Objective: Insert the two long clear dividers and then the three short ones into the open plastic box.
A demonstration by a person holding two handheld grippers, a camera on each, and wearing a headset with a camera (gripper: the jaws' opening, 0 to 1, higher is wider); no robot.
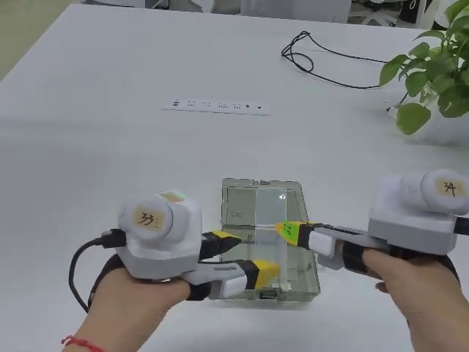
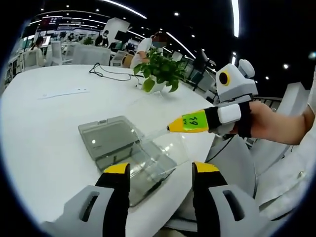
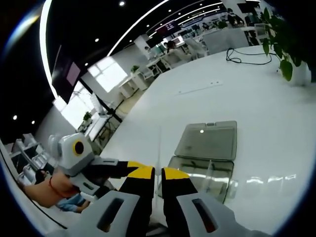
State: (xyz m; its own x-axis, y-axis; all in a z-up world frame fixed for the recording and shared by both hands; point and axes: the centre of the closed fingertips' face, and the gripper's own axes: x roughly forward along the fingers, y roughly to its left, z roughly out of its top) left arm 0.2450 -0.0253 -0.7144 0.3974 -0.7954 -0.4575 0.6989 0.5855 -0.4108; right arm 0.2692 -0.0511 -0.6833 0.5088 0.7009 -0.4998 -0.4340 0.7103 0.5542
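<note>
A clear divider [image 3: 159,148], a thin, stiff transparent sheet, rises edge-on at lower centre of the right gripper view. It is pinched between the yellow-tipped jaws of the right gripper [image 3: 159,174], which are closed onto it. In the left gripper view the same sheet [image 2: 165,145] hangs tilted from the right gripper [image 2: 190,122] at centre right, above the open plastic box [image 2: 148,173]. I cannot tell whether it is a long or a short divider.

The left gripper [image 2: 162,169] has its jaws well apart at the bottom of its view, with the box's near end between them and nothing gripped.

In the head view both grippers point inward over the box [image 1: 308,282] at lower centre, the left gripper [image 1: 245,257] from the lower left and the right gripper [image 1: 292,232] from the right. Each hand wraps its grey handle from below. The left hand [image 1: 128,297] has a red cord at the wrist.

The box is shallow, rectangular and smoky-clear, with its lid [image 1: 256,199] lying flat behind it on the smooth white table [image 1: 110,169]. Farther up are a white power strip [image 1: 216,106], a looped black cable [image 1: 315,59] and, at upper right, a leafy potted plant [image 1: 432,73].
</note>
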